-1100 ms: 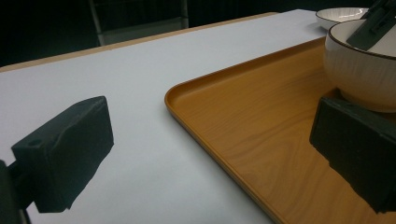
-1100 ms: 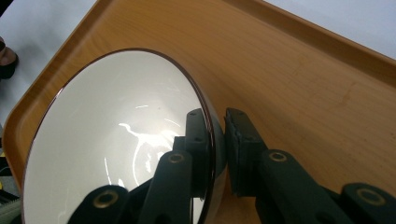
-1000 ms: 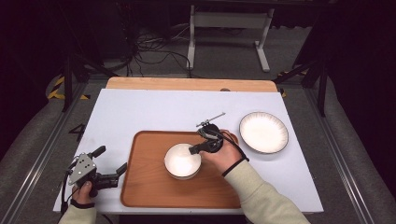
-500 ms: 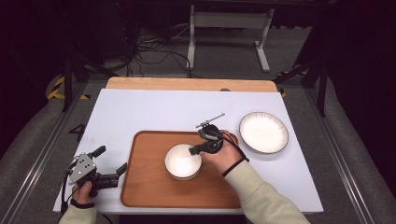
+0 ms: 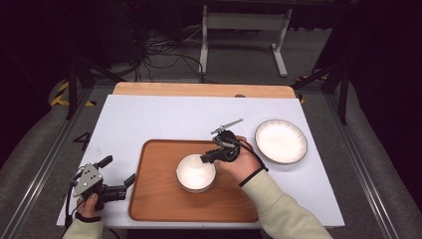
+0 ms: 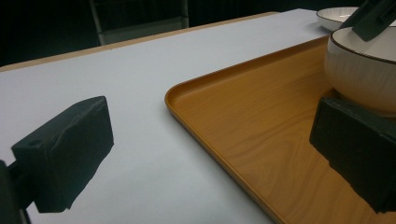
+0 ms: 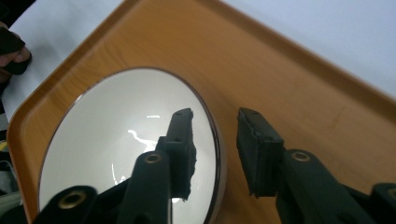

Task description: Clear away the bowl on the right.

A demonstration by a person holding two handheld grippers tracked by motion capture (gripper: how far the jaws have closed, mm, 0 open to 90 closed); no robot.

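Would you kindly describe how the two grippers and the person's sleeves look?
Both grippers are black with blocky padded jaws and trailing black cables. The left gripper carries a grey three-cornered plate; the right gripper has a thin grey bar on top. The sleeves are cream.

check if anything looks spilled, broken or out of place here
Nothing stands out. The white bowl sits upright and empty on the wooden tray, the plate lies flat on the table beside it, and the right gripper straddles the bowl's rim with jaws apart.
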